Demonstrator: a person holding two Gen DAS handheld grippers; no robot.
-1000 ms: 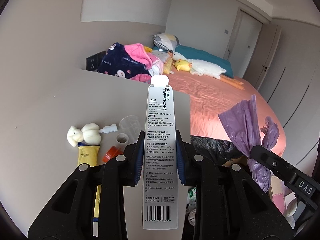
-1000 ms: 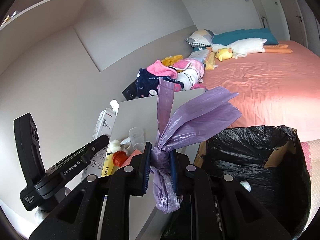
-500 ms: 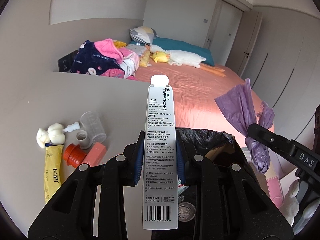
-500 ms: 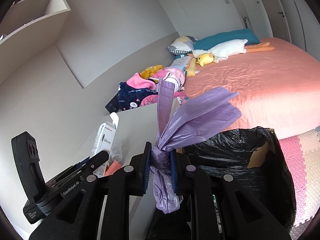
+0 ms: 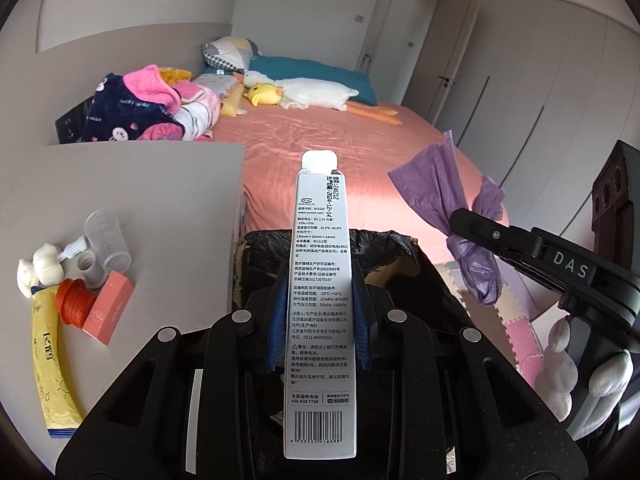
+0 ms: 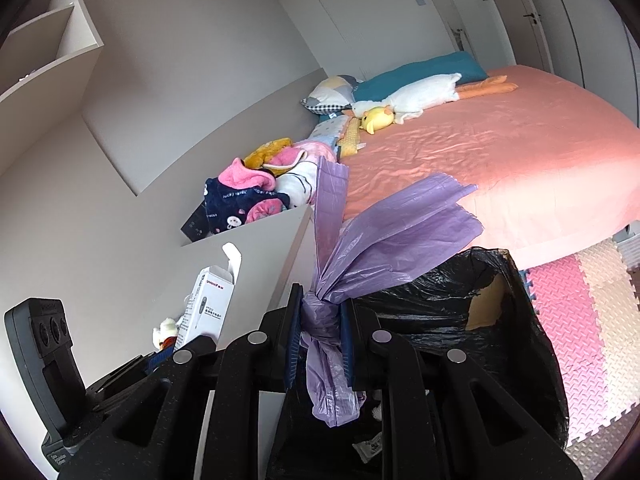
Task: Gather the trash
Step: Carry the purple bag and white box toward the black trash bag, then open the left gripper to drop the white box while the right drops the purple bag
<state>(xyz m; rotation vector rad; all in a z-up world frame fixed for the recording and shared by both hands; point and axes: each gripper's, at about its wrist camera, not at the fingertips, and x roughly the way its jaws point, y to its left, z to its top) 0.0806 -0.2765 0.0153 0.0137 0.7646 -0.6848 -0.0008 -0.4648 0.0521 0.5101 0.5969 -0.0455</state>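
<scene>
My left gripper (image 5: 320,316) is shut on a long white carton (image 5: 321,300) with printed text and a barcode, held upright over the black-lined trash bin (image 5: 400,256). My right gripper (image 6: 320,332) is shut on a knotted purple plastic bag (image 6: 384,236), held above the same bin (image 6: 460,308). The purple bag (image 5: 448,200) and the right gripper show at the right of the left wrist view. The carton (image 6: 208,308) shows at the left of the right wrist view.
On the grey side table (image 5: 160,200) lie a yellow tube (image 5: 50,364), a red cap (image 5: 72,306), a pink box (image 5: 109,312), a clear measuring cup (image 5: 106,246) and a white wad (image 5: 38,274). A pink bed (image 5: 340,148) with toys and clothes lies behind. Foam floor mats (image 6: 580,312) are at the right.
Both grippers have moved right, away from the side table and over the trash bin. Each still holds its item.
</scene>
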